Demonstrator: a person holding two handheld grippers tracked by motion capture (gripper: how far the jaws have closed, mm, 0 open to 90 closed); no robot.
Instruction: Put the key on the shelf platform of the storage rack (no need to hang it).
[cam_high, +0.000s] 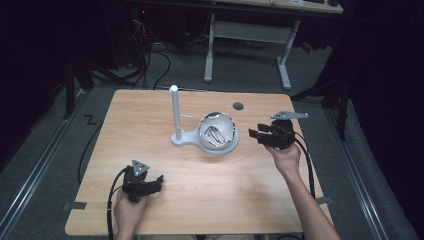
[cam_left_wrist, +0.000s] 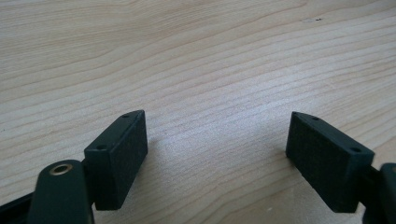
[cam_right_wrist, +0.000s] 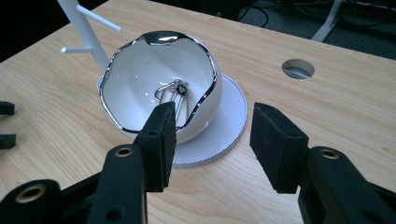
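A dim room with cables on the floor surrounds a pale wooden table (cam_high: 200, 200). Near its middle a white bowl (cam_right_wrist: 140, 93) with a wavy silver rim sits on the round base of a white stand (cam_high: 176, 115), and some metal clips (cam_right_wrist: 175, 95) lie inside it (too tangled to count). The right gripper (cam_right_wrist: 212, 140) hangs just beside the bowl, jaws spread wide with nothing between them, pads clear of the rim. The left gripper (cam_left_wrist: 217, 154) rests low near the table's front edge, well apart from the bowl, likewise spread and holding nothing. The stand's top is cut off in the right gripper view.
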